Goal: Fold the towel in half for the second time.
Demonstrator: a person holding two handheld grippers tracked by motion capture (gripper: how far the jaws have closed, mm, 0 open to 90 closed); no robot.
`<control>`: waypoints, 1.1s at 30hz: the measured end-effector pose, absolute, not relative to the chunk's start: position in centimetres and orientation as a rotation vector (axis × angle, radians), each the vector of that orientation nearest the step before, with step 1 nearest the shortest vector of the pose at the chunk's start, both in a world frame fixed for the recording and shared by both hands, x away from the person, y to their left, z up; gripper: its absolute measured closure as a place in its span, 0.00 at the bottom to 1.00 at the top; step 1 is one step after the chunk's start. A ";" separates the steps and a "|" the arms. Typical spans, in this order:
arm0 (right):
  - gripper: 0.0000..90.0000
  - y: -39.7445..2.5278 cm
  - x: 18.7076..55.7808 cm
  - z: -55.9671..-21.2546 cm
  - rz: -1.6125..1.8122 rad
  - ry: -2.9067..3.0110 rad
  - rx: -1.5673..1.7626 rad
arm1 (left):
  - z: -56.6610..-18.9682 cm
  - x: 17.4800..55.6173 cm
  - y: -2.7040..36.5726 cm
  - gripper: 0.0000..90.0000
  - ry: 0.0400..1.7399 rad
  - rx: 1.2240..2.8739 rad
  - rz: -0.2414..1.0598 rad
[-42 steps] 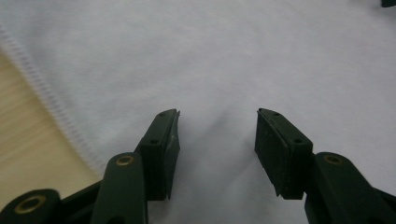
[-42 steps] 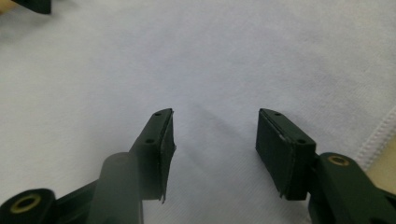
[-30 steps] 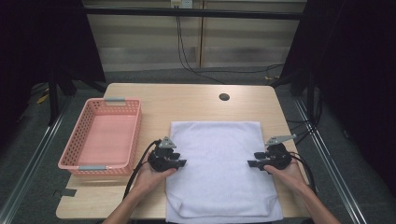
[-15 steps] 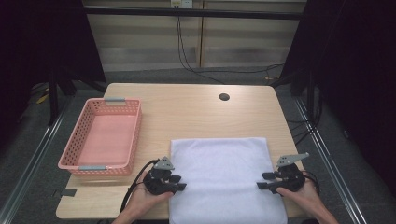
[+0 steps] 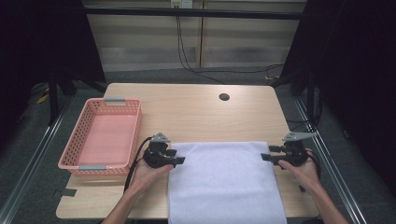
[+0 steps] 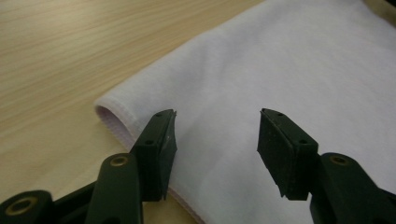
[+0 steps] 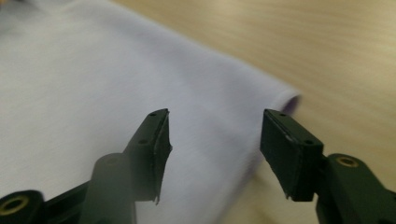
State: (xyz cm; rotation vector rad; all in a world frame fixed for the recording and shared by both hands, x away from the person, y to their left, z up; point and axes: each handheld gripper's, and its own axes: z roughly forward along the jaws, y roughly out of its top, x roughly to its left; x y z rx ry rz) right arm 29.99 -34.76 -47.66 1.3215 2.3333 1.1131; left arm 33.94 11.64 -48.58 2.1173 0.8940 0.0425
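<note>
A: The towel point(image 5: 224, 182) looks different from a second ago. Its far half has been folded over toward the person, so it is now shorter on the tabletop point(image 5: 196, 112), and its front part hangs off the near edge. Both hands have pulled back too, then come up to the far corners.

B: Where are the grippers now?

A: The left gripper point(image 5: 180, 160) sits at the far left corner of the towel. The right gripper point(image 5: 265, 157) sits at the far right corner. In each gripper view the fingers point(image 6: 159, 144) are spread wide apart, with nothing between them. The white cloth lies just under them.

B: What is the towel like to hold?

A: I think it is soft, light and floppy. It will sag and bend anywhere you lift it. It is not slippery and it will not break.

B: So where should they grab it?

A: At the two folded corners, I think. The left gripper view shows the rounded fold with both layers. Pinch both layers together there, or one layer could slip out and the fold would fall open.

B: And the pink basket point(image 5: 77, 161)?

A: It sits empty to the left, well apart from the towel.
</note>
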 end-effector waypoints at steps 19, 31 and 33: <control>0.77 -35.1 35.3 -50.2 1.111 2.404 1.376 | -50.1 37.6 12.5 0.46 1.028 2.102 0.135; 0.95 -35.6 35.0 -50.3 1.191 2.460 1.406 | -50.2 37.4 12.3 0.91 0.912 2.132 0.048; 0.95 -35.8 34.8 -50.1 1.208 2.445 1.411 | -49.8 37.2 12.1 0.94 0.900 2.121 0.041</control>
